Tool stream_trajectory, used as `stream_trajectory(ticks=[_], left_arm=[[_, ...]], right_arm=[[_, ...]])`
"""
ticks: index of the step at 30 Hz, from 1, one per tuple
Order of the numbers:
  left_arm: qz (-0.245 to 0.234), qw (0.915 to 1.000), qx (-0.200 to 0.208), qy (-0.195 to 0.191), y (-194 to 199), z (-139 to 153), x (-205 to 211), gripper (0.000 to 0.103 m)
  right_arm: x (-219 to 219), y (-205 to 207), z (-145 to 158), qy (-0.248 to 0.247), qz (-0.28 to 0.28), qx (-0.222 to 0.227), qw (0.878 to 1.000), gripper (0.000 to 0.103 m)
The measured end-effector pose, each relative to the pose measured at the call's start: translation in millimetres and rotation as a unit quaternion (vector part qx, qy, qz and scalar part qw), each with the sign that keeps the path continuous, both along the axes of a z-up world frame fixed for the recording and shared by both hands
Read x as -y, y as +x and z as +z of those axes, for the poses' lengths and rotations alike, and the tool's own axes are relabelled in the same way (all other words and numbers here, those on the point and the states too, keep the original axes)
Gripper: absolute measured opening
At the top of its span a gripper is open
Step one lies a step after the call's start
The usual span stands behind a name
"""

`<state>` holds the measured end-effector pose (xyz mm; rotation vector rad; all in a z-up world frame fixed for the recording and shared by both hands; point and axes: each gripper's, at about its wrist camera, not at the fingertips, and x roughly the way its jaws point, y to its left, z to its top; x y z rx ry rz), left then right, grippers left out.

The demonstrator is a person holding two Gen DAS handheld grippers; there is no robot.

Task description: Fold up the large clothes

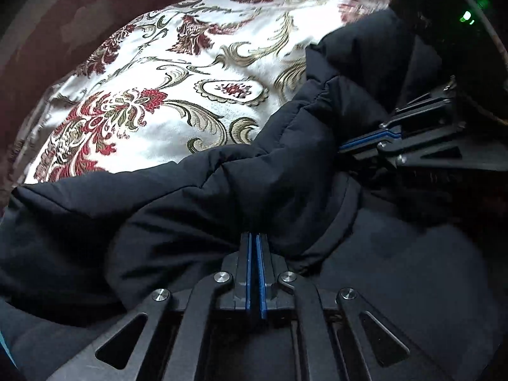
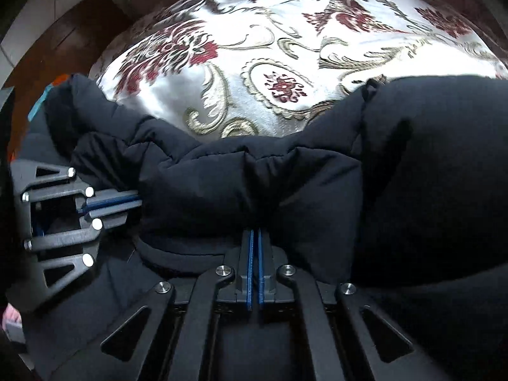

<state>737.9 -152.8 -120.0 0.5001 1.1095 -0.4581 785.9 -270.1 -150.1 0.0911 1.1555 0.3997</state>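
Note:
A black puffer jacket point(image 1: 222, 197) lies bunched over a white bedspread with red and olive flowers point(image 1: 190, 73). My left gripper point(image 1: 254, 238) is shut on a fold of the jacket. My right gripper point(image 1: 343, 147) shows at the right of the left wrist view, also clamped on the jacket. In the right wrist view my right gripper point(image 2: 255, 233) is shut on the jacket's padded edge point(image 2: 254, 184), and my left gripper point(image 2: 139, 200) enters from the left, shut on the same garment. The bedspread point(image 2: 285, 47) lies beyond.
A dark brown bed frame or floor point(image 2: 63, 38) runs round the bedspread's far and left edges. A bit of blue and orange point(image 2: 44, 95) shows at the far left behind the jacket.

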Motion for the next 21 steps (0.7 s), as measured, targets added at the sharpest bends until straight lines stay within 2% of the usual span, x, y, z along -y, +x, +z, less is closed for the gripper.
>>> stream_trajectory(ticks=[4,7,10,12,14,17,19,21], left_arm=[[0.006,0.9991,0.036,0.021,-5.9,-5.9,5.3,0.005],[-0.001,0.9982,0.059,0.008,-16.2,4.7,0.5,0.004],[0.016,0.9972,0.072,-0.007,-27.3,22.6,-5.6,0.005],[0.037,0.9963,0.077,-0.014,-31.9,33.5,-8.7,0.006],[0.056,0.9956,0.073,-0.022,-33.4,40.6,-10.7,0.012],[0.085,0.9932,0.063,-0.047,-36.7,51.8,-16.2,0.026],[0.105,0.9911,0.060,-0.056,-41.2,59.7,-20.2,0.029],[0.117,0.9898,0.062,-0.053,-44.6,68.6,-21.4,0.029]], right_arm=[[-0.4,-15.3,4.0,0.005,-0.012,0.037,0.999,0.000],[-4.9,-34.2,20.1,-0.016,-0.020,0.071,0.997,0.004],[-8.3,-48.4,32.2,-0.037,-0.024,0.093,0.995,0.017],[-10.8,-57.0,42.2,-0.042,-0.022,0.103,0.994,0.034],[-9.5,-65.4,56.2,-0.049,-0.024,0.116,0.992,0.041],[8.9,-76.7,75.6,-0.086,-0.036,0.123,0.988,0.044],[20.1,-88.6,88.8,-0.116,-0.037,0.134,0.983,0.045],[26.5,-98.4,102.5,-0.128,-0.038,0.147,0.980,0.053]])
